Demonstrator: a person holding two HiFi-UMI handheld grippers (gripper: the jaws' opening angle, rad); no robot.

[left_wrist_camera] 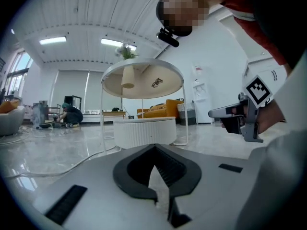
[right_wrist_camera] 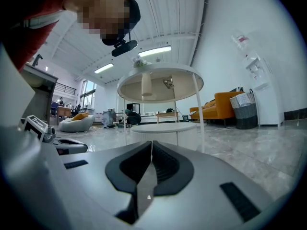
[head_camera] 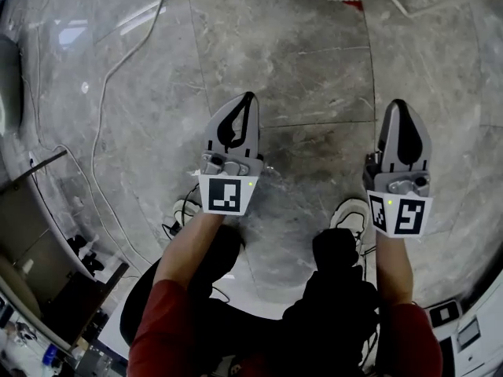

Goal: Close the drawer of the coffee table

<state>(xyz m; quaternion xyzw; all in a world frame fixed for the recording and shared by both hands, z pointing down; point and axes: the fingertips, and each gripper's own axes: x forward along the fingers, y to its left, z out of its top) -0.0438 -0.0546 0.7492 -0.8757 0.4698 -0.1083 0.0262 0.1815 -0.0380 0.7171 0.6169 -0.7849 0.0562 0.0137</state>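
Beyond left gripper (left_wrist_camera: pixel 154 147) (closed): coffee table (left_wrist_camera: pixel 144 132).

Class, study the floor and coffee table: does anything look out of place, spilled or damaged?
Only a loose white cable trails across the marble floor at the left, a possible trip hazard. Nothing looks spilled or broken.

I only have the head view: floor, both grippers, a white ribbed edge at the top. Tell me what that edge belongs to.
Observer: A low round ribbed drum under a round tabletop on thin white legs.
Operator: Report any drawer sticking out.
Observer: None shows on the side facing the left gripper; the ribbed wall looks unbroken there.
Operator: Check where the right gripper points.
Observer: The right gripper, jaws together and empty, points at that drum.
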